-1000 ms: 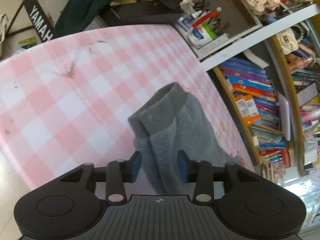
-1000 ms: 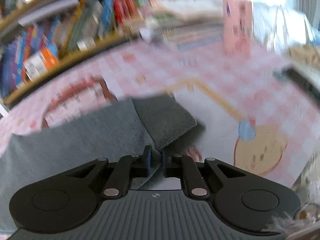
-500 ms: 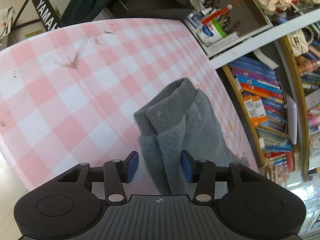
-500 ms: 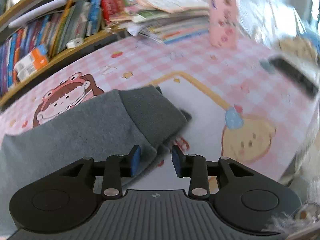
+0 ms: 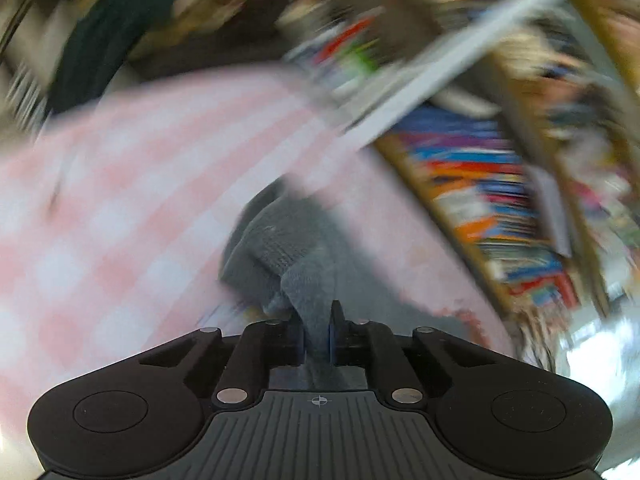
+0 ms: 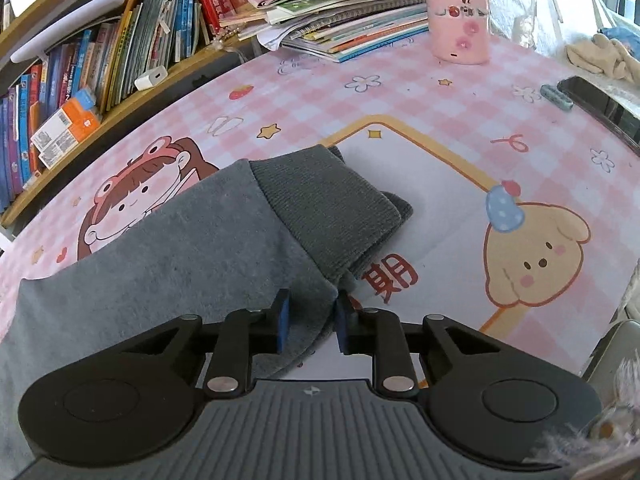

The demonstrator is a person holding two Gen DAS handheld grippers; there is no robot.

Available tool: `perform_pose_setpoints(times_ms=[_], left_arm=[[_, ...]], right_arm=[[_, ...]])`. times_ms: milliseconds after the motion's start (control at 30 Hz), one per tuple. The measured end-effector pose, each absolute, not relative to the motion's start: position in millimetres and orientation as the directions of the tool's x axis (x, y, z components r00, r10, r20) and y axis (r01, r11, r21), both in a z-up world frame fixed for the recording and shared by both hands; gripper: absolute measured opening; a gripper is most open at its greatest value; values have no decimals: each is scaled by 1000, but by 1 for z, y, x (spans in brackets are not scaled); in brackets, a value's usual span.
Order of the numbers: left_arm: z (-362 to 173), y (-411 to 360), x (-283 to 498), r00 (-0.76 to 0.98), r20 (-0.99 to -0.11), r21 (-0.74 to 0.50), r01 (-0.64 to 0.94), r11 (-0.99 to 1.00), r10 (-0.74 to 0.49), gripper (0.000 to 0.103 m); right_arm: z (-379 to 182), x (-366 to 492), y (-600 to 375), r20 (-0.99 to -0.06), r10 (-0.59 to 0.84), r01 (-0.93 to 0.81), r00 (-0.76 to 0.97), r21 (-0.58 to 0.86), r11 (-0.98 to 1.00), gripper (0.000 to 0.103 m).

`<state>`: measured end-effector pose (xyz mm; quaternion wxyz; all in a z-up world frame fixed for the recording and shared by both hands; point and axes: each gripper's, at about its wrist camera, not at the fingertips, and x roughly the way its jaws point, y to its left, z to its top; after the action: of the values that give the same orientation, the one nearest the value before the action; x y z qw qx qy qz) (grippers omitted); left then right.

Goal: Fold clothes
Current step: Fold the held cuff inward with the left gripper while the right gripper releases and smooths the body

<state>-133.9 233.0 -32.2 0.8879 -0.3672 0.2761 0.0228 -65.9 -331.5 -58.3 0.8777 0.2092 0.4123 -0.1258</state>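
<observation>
On pink mat (image 6: 460, 92), L claw (image 5: 317, 334) pinching sweater (image 5: 308, 280)

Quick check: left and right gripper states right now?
Left gripper: shut on the grey garment.
Right gripper: open, straddling the garment's edge.

The left wrist view is heavily smeared by motion blur: the checked tablecloth (image 5: 120, 208) and the bookshelf (image 5: 500, 208) run into streaks, and no print or spine can be read. Only the left gripper (image 5: 317, 334) and the pinch of grey cloth (image 5: 308, 280) at its tips stay fairly sharp. The right wrist view is crisp and evenly lit by soft daylight. The light is strongest at the upper right, where the background washes out to white beyond the pink bottle (image 6: 458, 12). The grey garment (image 6: 192, 240) throws a soft shadow on the mat (image 6: 440, 184). Fisheye bending curves the shelves and table edges in both views.
</observation>
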Motion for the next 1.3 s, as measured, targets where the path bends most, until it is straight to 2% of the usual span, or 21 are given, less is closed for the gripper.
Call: perform_pose_setpoints(times_ms=[100,167,233,533,633,700,800,1000,1300], left_arm=[[-14,230,-146,905,-401,-651,-171,739,-144,8],[-28,243,-145,886,-448,-683,-253,685,-120,9],[-56,260,-141,811,-571,-689,-393,609,-124,9],[-75,268,-152,765,-627,-692,-458,558,-150,15],[-80,273,-155,756,-635,-698,-476,534,-157,20],[-81,272,-151,752,-641,-698,-487,525,-154,25],[-83,272,-150,755,-637,-703,-487,519,-154,28],[-86,272,-153,773,-615,-721,-472,507,-156,31],[-88,273,-157,788,-593,-737,-447,507,-168,31]], right_arm=[[-58,-64,-328,-774,-25,373,633,277,885,20],[-59,-63,-323,-770,-15,356,638,277,892,20],[-59,-61,-317,-765,-13,339,644,270,901,20],[-55,-56,-303,-777,-80,343,624,181,922,25],[-48,-57,-293,-770,-116,339,628,136,931,38],[-43,-61,-286,-757,-144,339,638,108,934,58],[-37,-68,-274,-742,-172,329,647,69,942,66],[-31,-80,-237,-744,-111,203,659,34,979,72],[-39,-73,-145,-757,78,-204,648,-75,976,79]])
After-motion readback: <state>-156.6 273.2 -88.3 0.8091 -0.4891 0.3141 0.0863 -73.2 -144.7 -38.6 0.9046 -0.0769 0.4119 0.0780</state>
